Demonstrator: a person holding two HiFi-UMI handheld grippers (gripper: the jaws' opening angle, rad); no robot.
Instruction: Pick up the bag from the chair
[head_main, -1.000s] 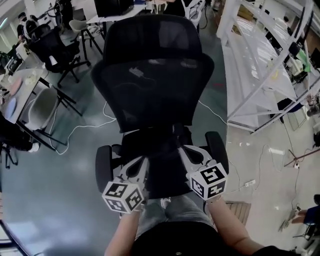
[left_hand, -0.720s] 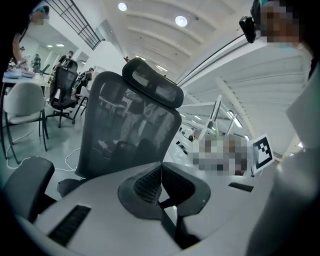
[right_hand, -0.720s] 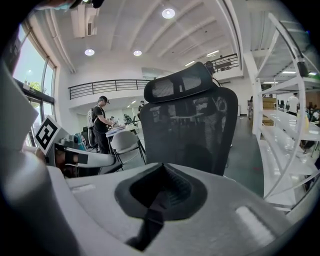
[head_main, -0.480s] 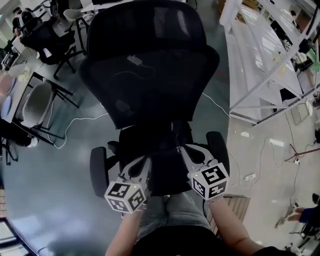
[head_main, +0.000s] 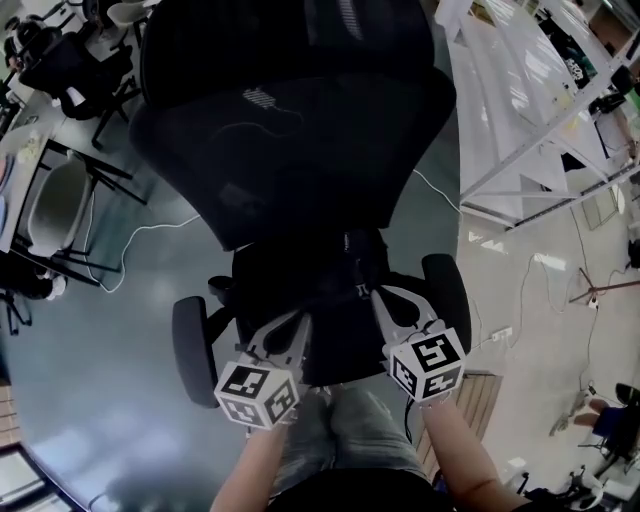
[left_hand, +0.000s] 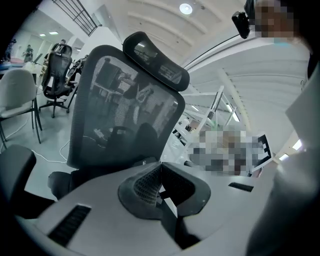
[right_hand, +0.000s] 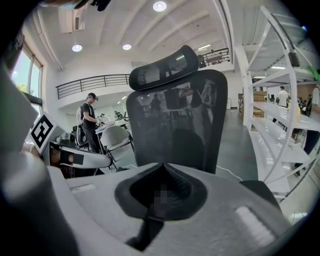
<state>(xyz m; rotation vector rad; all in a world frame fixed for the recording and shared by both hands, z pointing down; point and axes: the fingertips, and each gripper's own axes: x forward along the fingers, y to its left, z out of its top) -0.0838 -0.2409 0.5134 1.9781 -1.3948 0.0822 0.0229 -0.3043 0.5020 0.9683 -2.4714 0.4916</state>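
Black on black, Sam, so where is the bag (head_main: 330, 285)?

On the seat of the chair (head_main: 290, 130), Jo, towards the back, under the backrest. In the head view only a strap with a pale buckle sets it off. I cannot trace its outline.

And the claws?

Both are pressed together with nothing between them. The left gripper (head_main: 298, 322) and the right gripper (head_main: 380, 297) hang side by side over the front of the seat, between the armrests. Their tips aim at the bag and somewhat downward. Whether the right one touches it I cannot tell.

So what makes the grab go well?

Spread the jaws before they reach the bag, I'd say. Pressed together they would only push it against the backrest. Go for the strap or a raised fold, since the body looks soft and would sag from a shallow pinch. Take it with both, one on each side, close firmly, then lift straight up to clear the armrests.

Risk?

Snagging the mesh or pinching the seat cushion instead, given how alike they look.
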